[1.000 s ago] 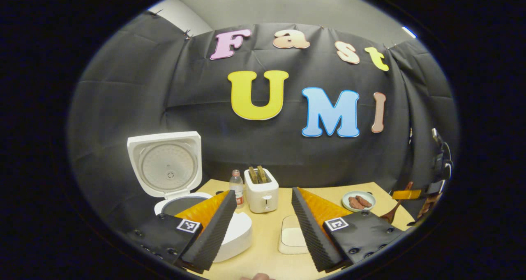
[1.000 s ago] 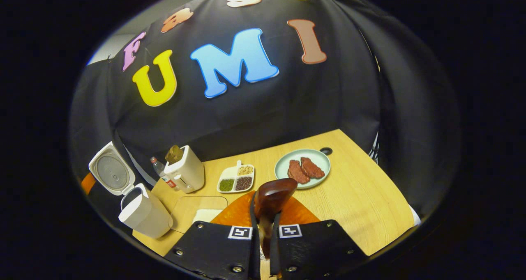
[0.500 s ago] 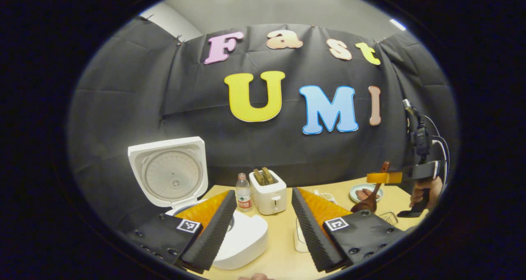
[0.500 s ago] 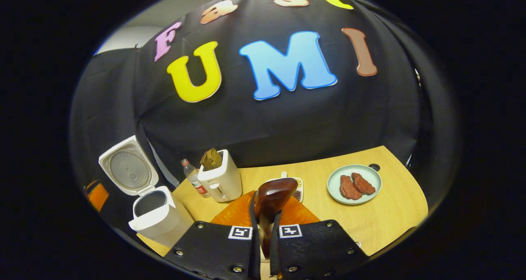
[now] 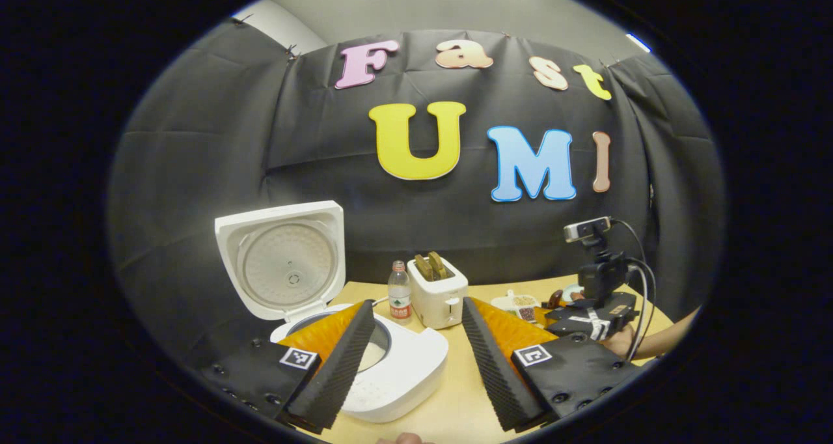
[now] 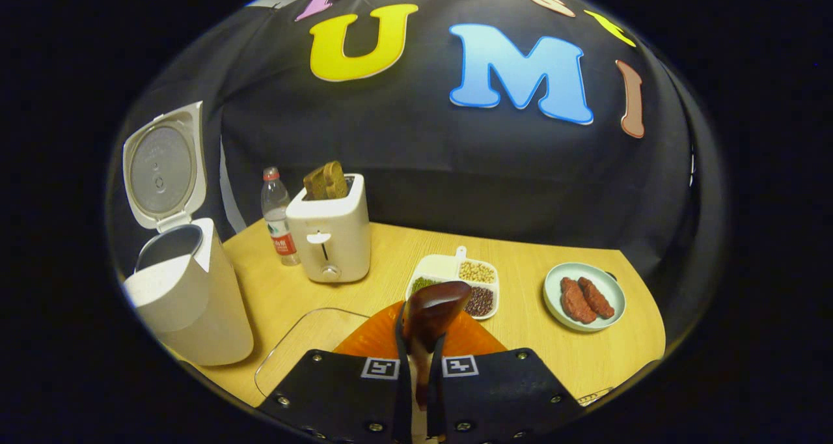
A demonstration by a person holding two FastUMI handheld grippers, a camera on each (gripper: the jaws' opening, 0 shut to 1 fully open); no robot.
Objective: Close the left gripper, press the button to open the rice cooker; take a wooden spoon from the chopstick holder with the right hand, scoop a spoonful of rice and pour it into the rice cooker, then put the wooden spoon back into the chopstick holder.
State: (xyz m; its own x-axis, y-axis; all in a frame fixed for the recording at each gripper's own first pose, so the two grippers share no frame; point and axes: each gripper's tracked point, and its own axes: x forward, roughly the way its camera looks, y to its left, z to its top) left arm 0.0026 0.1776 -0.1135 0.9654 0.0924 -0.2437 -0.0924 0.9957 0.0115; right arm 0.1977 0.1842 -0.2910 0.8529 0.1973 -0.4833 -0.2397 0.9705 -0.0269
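The right gripper (image 6: 416,366) is clamped on the wooden spoon (image 6: 432,314), both fingers pressing its handle, the bowl standing up ahead of the fingers. Just below and left of it lies a clear container (image 6: 306,340) on the table (image 6: 586,353); whether rice sits in it I cannot tell from here. To scoop well, I judge the bowl should tip down into that container, drag shallow, then level out before lifting so nothing spills. The rice cooker (image 6: 189,288) stands at the table's left with its lid (image 6: 159,164) up, so the carry goes leftward past the toaster (image 6: 328,235). The left gripper (image 5: 416,359) hangs wide open, holding nothing, right over the rice cooker's front; it should stay clear of the pot mouth
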